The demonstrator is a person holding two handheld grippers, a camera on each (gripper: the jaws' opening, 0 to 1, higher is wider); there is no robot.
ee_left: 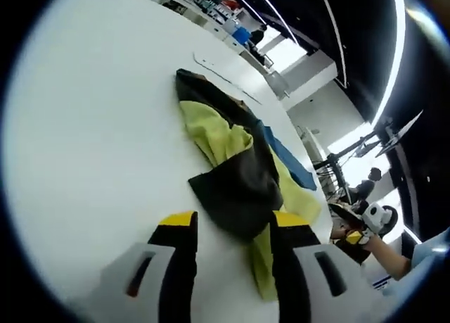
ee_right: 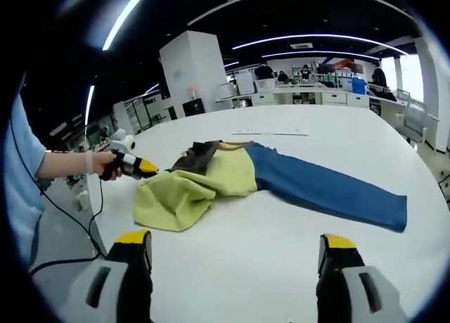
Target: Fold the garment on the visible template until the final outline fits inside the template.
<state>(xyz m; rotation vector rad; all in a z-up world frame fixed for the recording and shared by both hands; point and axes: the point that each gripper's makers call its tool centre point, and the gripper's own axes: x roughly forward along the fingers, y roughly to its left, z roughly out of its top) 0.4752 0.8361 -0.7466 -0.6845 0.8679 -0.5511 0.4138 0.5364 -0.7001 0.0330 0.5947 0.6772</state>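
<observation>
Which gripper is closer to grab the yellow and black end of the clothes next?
Probably the left gripper: it sits right at the garment's yellow edge, cloth between its jaws. The right gripper hangs open, back from the garment, over bare table.

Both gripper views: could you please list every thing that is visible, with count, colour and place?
garment: one, yellow-green, blue and dark, lying crumpled on the table
table: one, white, under the garment
template outline: one, thin line on the table, beyond the garment
desks: several, white, far background
left gripper: one, black with yellow tips, at the garment's yellow-green end
right gripper: one, black with yellow tips, open, above bare table
person's hand: one, holding the left gripper
</observation>
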